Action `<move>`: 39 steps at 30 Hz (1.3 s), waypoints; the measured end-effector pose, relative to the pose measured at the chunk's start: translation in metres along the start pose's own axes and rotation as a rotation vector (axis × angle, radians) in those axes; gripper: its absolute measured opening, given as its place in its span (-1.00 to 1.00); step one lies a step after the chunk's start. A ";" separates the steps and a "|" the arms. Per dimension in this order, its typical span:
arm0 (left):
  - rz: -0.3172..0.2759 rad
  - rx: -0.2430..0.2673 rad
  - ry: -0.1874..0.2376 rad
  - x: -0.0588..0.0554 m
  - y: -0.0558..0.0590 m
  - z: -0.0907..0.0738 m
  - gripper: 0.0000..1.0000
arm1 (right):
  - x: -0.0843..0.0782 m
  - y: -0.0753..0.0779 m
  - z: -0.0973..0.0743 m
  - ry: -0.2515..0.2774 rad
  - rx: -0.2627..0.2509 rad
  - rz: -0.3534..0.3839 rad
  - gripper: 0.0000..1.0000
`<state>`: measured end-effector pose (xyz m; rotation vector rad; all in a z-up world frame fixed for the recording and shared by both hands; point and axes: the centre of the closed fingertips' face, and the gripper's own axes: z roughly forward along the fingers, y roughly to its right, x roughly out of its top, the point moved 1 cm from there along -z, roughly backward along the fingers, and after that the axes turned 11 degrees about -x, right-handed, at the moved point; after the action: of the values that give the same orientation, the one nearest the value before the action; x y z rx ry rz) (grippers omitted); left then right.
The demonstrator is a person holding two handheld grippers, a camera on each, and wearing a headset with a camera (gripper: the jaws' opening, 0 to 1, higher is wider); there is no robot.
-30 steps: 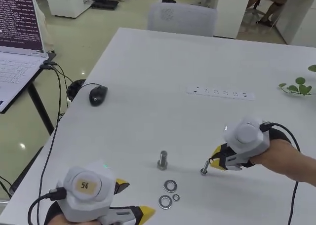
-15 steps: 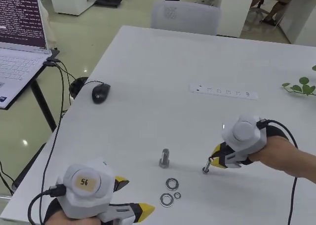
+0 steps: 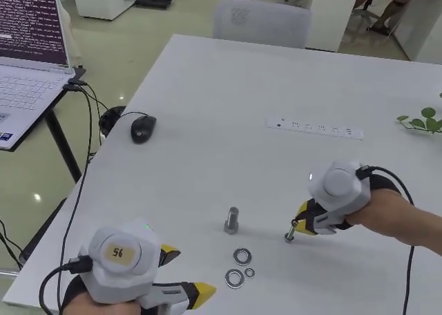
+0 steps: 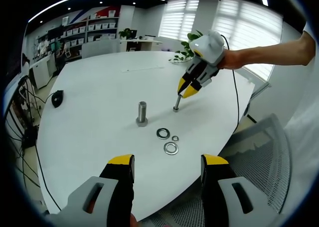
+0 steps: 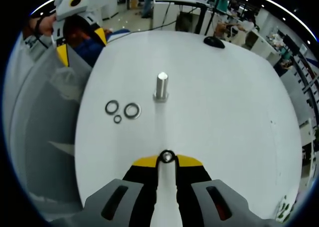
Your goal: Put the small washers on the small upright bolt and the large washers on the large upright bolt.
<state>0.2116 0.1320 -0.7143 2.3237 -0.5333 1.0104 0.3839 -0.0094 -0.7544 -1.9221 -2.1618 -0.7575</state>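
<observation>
- The right gripper [image 3: 298, 226] has its jaws clenched on the upper end of the small bolt [image 3: 289, 237]. In the right gripper view the bolt sits pinched between the yellow tips.
- The bolt's lower end looks to be at the surface [image 3: 207, 108], with the shank leaning a little. I cannot tell for certain whether it is touching.
- To do this step well, bring the shank plumb and seat the base flat before loosening the grip. Then part the jaws gently and draw straight up, since a sideways brush would likely topple so slim a bolt.
- In the head view the large bolt [image 3: 232, 220] stands upright at about 9 o'clock from the small one, near it but apart. That gap should let each bolt be loaded without bumping the other.
- At about 5 o'clock from the large bolt, two large washers [image 3: 242, 255] and one small washer [image 3: 249, 272] lie flat and close together. None is on a bolt yet.
- The left gripper [image 3: 186, 275] hovers at about 8 o'clock from the washers, by the near edge, with its jaws released and empty. It seems well placed for the first washer, and is best held back until the small bolt stands alone.
- The washers are thin and flat, so they will likely need a careful edge pinch.
</observation>
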 end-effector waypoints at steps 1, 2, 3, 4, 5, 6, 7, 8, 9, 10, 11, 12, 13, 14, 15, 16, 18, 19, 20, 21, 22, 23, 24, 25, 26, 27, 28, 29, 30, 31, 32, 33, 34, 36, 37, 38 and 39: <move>-0.001 0.000 0.000 0.000 0.000 0.000 0.06 | 0.000 0.000 0.001 -0.002 0.002 0.000 -0.72; 0.000 0.001 0.000 0.000 0.000 0.000 0.06 | 0.000 0.000 0.001 -0.003 0.002 0.000 -0.72; -0.001 0.001 0.000 0.000 0.000 0.000 0.06 | 0.000 0.000 0.001 -0.003 0.002 -0.001 -0.72; -0.001 0.001 0.000 0.000 0.000 0.000 0.06 | -0.001 0.000 0.001 -0.004 0.003 -0.001 -0.72; -0.002 0.001 0.000 -0.001 0.000 0.000 0.06 | -0.001 0.000 0.001 -0.004 0.003 -0.002 -0.72; -0.003 0.001 0.000 -0.001 0.000 0.001 0.06 | -0.002 0.000 0.002 -0.008 0.004 -0.003 -0.72; -0.003 -0.001 -0.001 -0.001 0.000 0.001 0.06 | -0.003 -0.001 0.002 -0.011 0.005 -0.004 -0.72; -0.002 -0.002 -0.003 -0.001 0.001 0.001 0.06 | -0.003 -0.001 0.003 -0.011 0.006 -0.005 -0.72; -0.001 -0.003 -0.004 -0.001 0.001 0.001 0.06 | -0.004 -0.001 0.004 -0.012 0.007 -0.004 -0.72; -0.001 -0.004 -0.004 -0.002 0.002 0.001 0.06 | -0.004 -0.001 0.004 -0.014 0.007 -0.004 -0.72; -0.002 -0.005 -0.005 -0.002 0.002 0.002 0.06 | -0.005 0.000 0.005 -0.016 0.005 -0.004 -0.72; -0.002 -0.006 -0.006 -0.002 0.002 0.002 0.06 | -0.006 0.000 0.007 -0.019 0.007 -0.001 -0.72; -0.001 -0.006 -0.008 -0.002 0.002 0.002 0.06 | -0.006 0.000 0.008 -0.021 0.010 0.003 -0.72; 0.000 -0.007 -0.008 -0.002 0.002 0.002 0.06 | -0.006 -0.001 0.009 -0.021 0.010 0.003 -0.72; 0.001 -0.009 -0.008 -0.002 0.002 0.003 0.06 | -0.007 -0.002 0.011 -0.025 0.010 0.004 -0.72; 0.001 -0.009 -0.007 -0.002 0.002 0.003 0.06 | -0.007 -0.002 0.012 -0.027 0.011 0.004 -0.72; 0.002 -0.009 -0.009 -0.001 0.002 0.003 0.06 | -0.009 -0.003 0.015 -0.032 0.014 0.006 -0.72; 0.002 -0.008 -0.007 -0.001 0.002 0.003 0.06 | -0.010 -0.004 0.018 -0.034 0.013 0.006 -0.72; 0.002 -0.008 -0.007 0.000 0.001 0.003 0.06 | -0.010 -0.004 0.020 -0.037 0.013 0.009 -0.72; 0.002 -0.007 -0.008 0.000 0.001 0.003 0.06 | -0.011 -0.005 0.023 -0.040 0.015 0.012 -0.72; 0.002 -0.007 -0.008 0.000 0.001 0.003 0.06 | -0.012 -0.006 0.024 -0.041 0.018 0.014 -0.72; 0.003 -0.007 -0.009 0.000 0.000 0.003 0.06 | -0.013 -0.007 0.026 -0.043 0.018 0.016 -0.72; 0.003 -0.007 -0.009 0.000 0.000 0.003 0.06 | -0.014 -0.007 0.028 -0.045 0.016 0.017 -0.72; 0.002 -0.007 -0.010 0.000 0.000 0.003 0.06 | -0.015 -0.007 0.030 -0.048 0.014 0.020 -0.72; 0.002 -0.006 -0.010 0.000 0.000 0.003 0.06 | -0.016 -0.007 0.031 -0.048 0.014 0.026 -0.72; 0.003 -0.005 -0.011 0.000 0.000 0.002 0.06 | -0.017 -0.007 0.033 -0.050 0.013 0.033 -0.72; 0.002 -0.006 -0.011 0.000 0.000 0.002 0.06 | -0.019 -0.007 0.035 -0.055 0.010 0.039 -0.72; 0.001 -0.006 -0.010 0.000 0.000 0.003 0.06 | -0.019 -0.007 0.036 -0.056 0.009 0.041 -0.72; 0.002 -0.006 -0.011 0.000 0.000 0.003 0.06 | -0.020 -0.007 0.037 -0.056 0.010 0.045 -0.72; 0.003 -0.007 -0.012 0.000 0.000 0.003 0.06 | -0.020 -0.008 0.038 -0.056 0.012 0.051 -0.71; 0.003 -0.008 -0.013 0.000 0.000 0.004 0.06 | -0.021 -0.008 0.039 -0.055 0.012 0.058 -0.71; 0.004 -0.008 -0.013 0.001 0.001 0.004 0.06 | -0.022 -0.009 0.039 -0.055 0.011 0.065 -0.70; 0.004 -0.009 -0.013 0.001 0.001 0.004 0.06 | -0.023 -0.008 0.040 -0.057 0.008 0.077 -0.69; 0.006 -0.009 -0.013 0.001 0.001 0.004 0.06 | -0.023 -0.006 0.037 -0.044 -0.010 0.097 -0.66; 0.005 -0.008 -0.012 0.001 0.001 0.004 0.06 | -0.025 -0.006 0.035 -0.037 -0.011 0.121 -0.64; 0.003 -0.007 -0.011 0.001 0.001 0.004 0.06 | -0.026 -0.006 0.033 -0.032 -0.013 0.137 -0.63; 0.001 -0.006 -0.011 0.000 0.001 0.004 0.06 | -0.030 -0.006 0.031 -0.030 -0.018 0.156 -0.62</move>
<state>0.2138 0.1285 -0.7163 2.3249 -0.5416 0.9962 0.3898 -0.0216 -0.7955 -2.0944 -1.9982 -0.7265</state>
